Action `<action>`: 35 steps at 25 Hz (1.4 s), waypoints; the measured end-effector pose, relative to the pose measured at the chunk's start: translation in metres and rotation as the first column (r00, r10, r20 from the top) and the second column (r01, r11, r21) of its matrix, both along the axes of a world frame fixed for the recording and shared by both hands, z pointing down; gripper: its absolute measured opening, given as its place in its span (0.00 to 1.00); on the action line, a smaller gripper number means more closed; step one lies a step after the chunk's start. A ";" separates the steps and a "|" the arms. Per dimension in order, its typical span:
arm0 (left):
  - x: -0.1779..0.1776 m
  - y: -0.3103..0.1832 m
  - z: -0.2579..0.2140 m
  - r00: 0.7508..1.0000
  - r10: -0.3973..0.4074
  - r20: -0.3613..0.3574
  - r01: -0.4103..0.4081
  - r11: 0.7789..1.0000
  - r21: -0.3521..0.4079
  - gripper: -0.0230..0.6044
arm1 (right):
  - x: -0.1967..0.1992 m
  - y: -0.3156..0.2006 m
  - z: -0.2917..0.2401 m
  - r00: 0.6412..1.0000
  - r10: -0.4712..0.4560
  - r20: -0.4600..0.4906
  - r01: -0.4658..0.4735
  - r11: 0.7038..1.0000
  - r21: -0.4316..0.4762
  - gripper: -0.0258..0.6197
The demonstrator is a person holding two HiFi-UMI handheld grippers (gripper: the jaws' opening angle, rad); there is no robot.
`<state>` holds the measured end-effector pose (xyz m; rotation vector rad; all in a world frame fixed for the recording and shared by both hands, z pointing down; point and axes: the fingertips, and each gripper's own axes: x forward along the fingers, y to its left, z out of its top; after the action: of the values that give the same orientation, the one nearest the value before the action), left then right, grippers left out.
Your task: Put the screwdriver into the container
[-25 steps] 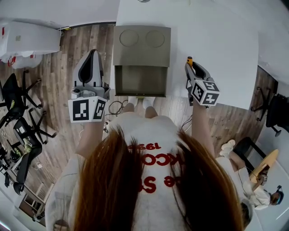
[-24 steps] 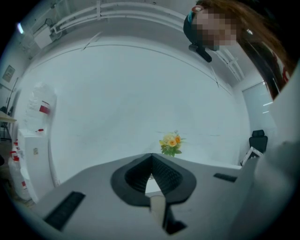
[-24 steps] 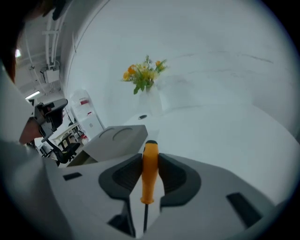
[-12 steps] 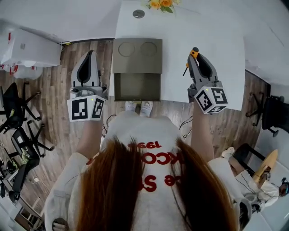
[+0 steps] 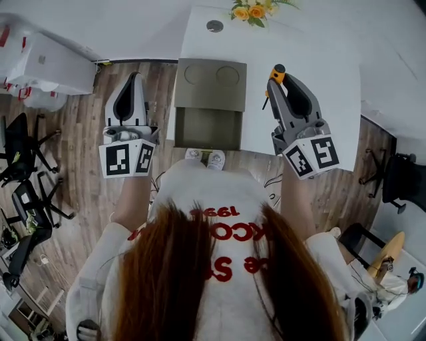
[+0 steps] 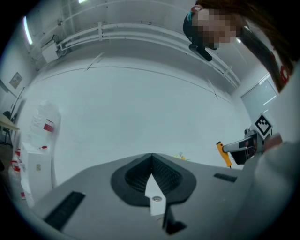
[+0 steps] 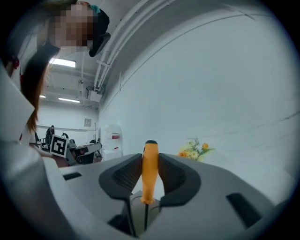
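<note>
Head view: right gripper (image 5: 275, 74), upper right of centre, pinches the orange plastic-handled screwdriver (image 5: 278, 71) by its handle. The black-capped handle end pokes past the jaw tips, and the thin dark shaft slants down-left beside the gripper body. In the right gripper view the jaw pads press on both sides of the orange handle (image 7: 150, 164), which stands upright in mid-frame with the shaft running back down toward the gripper body.

The screwdriver is over the white tabletop (image 5: 313, 46), just right of the olive-grey box-shaped container (image 5: 211, 83) and not in it. The container sits at upper centre of the head view, at the table's near left corner. Its lid, with two pressed circles, lies toward the top of the frame, and the open compartment faces the person.

Left gripper (image 5: 136, 76) is at upper left of centre, beside the container's left side and over the wooden plank floor (image 5: 86, 153). In its own view the jaws are pressed together with nothing between them (image 6: 151, 157).

A yellow-orange flower bunch (image 5: 256, 8) and a small round grey disc (image 5: 214, 26) sit at the table's far edge, at top centre. Black office chairs (image 5: 23, 173) are at the left edge, and a white boxy unit (image 5: 50, 63) is at upper left. The person's white shirt with red lettering (image 5: 223, 233) fills the bottom of the frame.
</note>
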<state>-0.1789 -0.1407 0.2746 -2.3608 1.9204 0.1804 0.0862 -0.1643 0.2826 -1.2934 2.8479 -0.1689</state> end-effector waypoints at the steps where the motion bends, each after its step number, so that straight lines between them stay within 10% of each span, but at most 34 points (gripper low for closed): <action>1: -0.005 0.003 -0.001 1.000 -0.015 0.004 0.015 1.000 0.003 0.04 | -0.010 0.000 -0.002 1.000 -0.027 0.006 0.027 1.000 0.003 0.21; 11: -0.059 0.035 0.014 0.985 -0.173 0.003 0.173 0.984 -0.033 0.04 | -0.106 -0.002 0.043 0.961 -0.275 -0.006 0.272 0.954 -0.128 0.21; 22: -0.069 0.043 0.060 0.978 -0.207 -0.012 0.202 0.967 -0.157 0.04 | -0.136 0.037 0.231 0.834 -0.496 -0.243 0.301 0.777 -0.552 0.21; 35: -0.078 0.058 0.084 0.971 -0.237 0.017 0.234 0.944 -0.231 0.04 | -0.138 0.070 0.313 0.674 -0.603 -0.426 0.266 0.736 -0.622 0.22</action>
<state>-0.2573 -0.0831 0.3582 -2.2342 2.3221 -0.0525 -0.0522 -0.0941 0.5953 -0.6731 3.8642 -0.6884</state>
